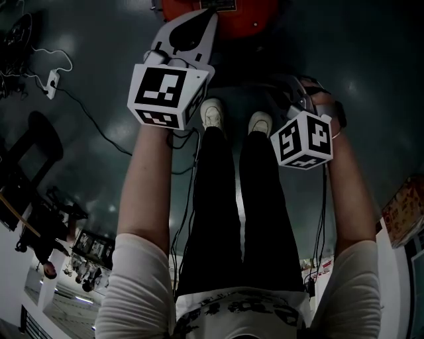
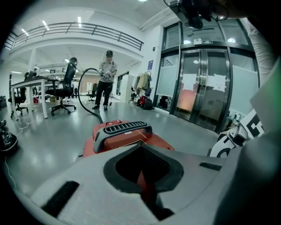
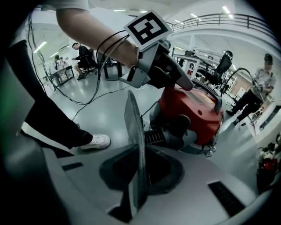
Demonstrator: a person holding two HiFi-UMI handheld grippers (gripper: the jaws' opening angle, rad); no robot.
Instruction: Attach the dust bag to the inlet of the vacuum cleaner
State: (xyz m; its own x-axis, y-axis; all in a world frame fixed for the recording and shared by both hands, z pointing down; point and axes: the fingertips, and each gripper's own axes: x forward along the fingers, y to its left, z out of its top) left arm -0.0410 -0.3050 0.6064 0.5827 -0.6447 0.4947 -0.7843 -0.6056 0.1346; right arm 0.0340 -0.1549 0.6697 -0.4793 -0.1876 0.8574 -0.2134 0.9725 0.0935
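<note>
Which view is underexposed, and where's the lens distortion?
Head view: underexposed, floor near black, only the marker cubes read bright. Left gripper view: well lit, fisheye bows the balcony railing, black vignette at the corners. Right gripper view: same fisheye and vignette, vacuum cleaner clear.

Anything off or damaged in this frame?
Nothing stands out. The red vacuum cleaner sits on the floor with no visible damage; the right gripper holds a thin flat grey sheet edge-on between its jaws, uncrumpled.

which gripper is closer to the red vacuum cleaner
Left. The left gripper is right by the red vacuum cleaner; the right gripper, gripping a thin grey sheet, sits back by the shoes.
</note>
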